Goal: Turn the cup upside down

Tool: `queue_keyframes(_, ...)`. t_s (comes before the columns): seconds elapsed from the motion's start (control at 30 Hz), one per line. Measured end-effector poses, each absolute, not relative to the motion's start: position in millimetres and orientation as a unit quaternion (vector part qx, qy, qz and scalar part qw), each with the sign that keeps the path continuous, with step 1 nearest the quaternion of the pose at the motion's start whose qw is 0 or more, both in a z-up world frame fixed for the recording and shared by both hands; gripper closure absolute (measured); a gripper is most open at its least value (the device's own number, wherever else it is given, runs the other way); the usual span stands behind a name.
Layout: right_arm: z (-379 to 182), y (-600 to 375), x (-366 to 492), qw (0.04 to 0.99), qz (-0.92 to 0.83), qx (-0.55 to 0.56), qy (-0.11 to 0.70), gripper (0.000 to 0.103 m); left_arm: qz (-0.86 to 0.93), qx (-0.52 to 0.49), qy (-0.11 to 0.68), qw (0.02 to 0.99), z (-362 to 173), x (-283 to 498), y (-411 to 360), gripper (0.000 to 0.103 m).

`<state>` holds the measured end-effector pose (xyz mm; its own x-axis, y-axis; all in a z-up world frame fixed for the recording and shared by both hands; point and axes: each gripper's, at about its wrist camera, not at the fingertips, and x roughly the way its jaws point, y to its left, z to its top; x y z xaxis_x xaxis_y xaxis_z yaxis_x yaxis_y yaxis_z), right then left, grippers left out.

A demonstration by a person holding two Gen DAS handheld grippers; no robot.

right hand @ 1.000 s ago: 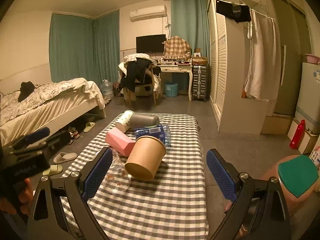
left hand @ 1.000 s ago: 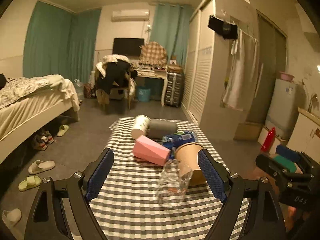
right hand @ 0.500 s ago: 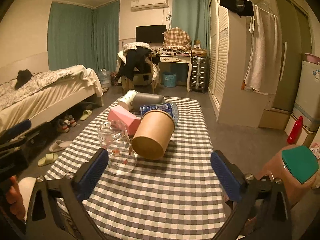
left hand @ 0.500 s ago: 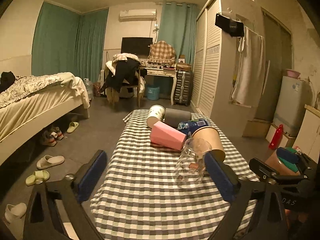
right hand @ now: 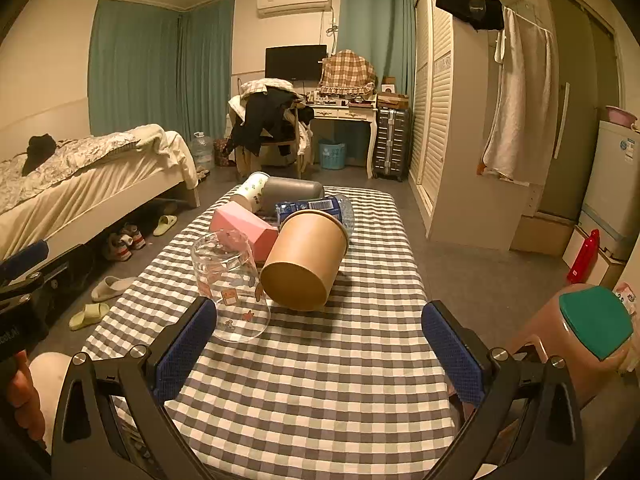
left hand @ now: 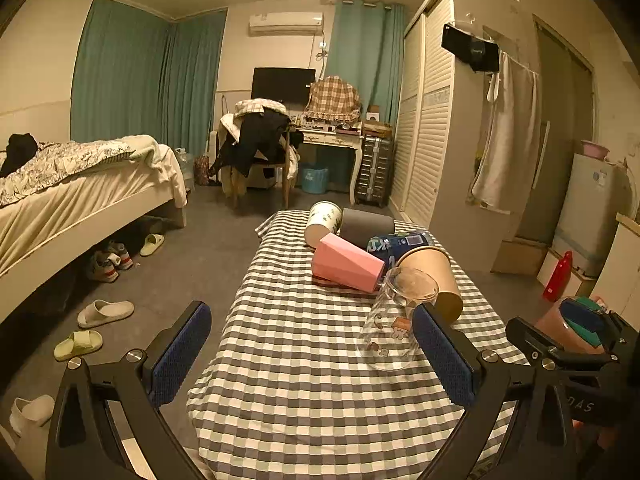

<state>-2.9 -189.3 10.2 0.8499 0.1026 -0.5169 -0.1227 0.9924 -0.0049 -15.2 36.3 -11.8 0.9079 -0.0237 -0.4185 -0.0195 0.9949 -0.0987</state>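
The glass cup [left hand: 394, 320] leans on the paper cup [right hand: 304, 258], mouth down on the tabletop [right hand: 340, 380], nearest the left gripper [left hand: 308, 356]'s right finger; both grippers' fingers are spread, empty.

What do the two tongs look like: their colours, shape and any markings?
Both the left tongs and the right tongs have black angular frames with silver screws, and each finger carries a flat blue textured pad. White lettering ending in "DAS" marks one body. No cables or sleeves show.
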Motion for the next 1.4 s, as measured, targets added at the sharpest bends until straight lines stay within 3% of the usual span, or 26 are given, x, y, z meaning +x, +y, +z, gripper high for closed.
queue_keyframes(1.4,3.6,-191.9,3.6,0.960,0.059,-0.012,0.275,0.000,0.006,-0.039,0.223,0.974,-15.7,-8.8,33.0,0.000)
